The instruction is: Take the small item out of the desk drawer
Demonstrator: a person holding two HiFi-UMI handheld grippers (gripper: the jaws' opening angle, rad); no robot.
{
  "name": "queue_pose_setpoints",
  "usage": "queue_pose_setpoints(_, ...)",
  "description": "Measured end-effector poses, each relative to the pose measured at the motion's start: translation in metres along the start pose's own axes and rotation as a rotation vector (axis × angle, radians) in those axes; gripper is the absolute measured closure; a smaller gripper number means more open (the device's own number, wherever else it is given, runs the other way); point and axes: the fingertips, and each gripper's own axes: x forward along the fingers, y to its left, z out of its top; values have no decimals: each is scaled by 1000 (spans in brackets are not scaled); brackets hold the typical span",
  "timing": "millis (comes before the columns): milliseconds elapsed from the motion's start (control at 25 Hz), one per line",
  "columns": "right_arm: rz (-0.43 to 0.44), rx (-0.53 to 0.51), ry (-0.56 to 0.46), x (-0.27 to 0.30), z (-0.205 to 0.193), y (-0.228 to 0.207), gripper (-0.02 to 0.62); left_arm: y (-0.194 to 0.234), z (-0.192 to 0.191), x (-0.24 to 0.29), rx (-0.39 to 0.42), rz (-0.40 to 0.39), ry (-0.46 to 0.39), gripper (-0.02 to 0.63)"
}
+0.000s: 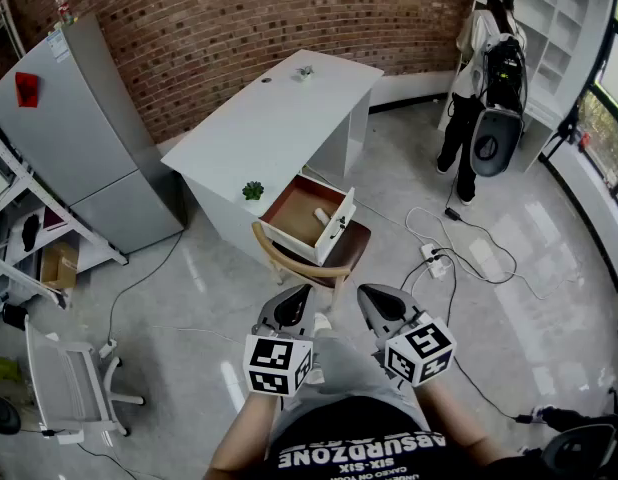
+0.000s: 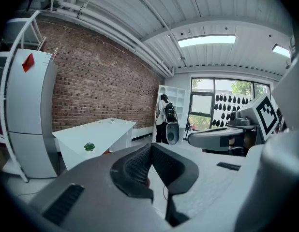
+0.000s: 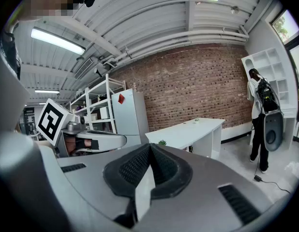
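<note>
Head view shows your left gripper (image 1: 303, 294) and right gripper (image 1: 367, 295), both with jaws together and empty, held well short of the white worktop (image 1: 274, 118), in whose open drawer (image 1: 340, 222) the small item (image 1: 321, 215) lies.

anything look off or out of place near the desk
The drawer hangs open with a small white item inside, and a chair stands close in front of it. A power strip lies out on the floor.
</note>
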Motion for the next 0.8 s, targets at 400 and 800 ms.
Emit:
queue_pose_setpoints(400, 3, 15, 25, 52, 5, -23, 598, 35, 9, 30, 10, -5, 18, 600)
queue_pose_setpoints(800, 28, 17, 50, 131, 24, -60, 598, 96, 29, 85, 18, 6, 41, 600)
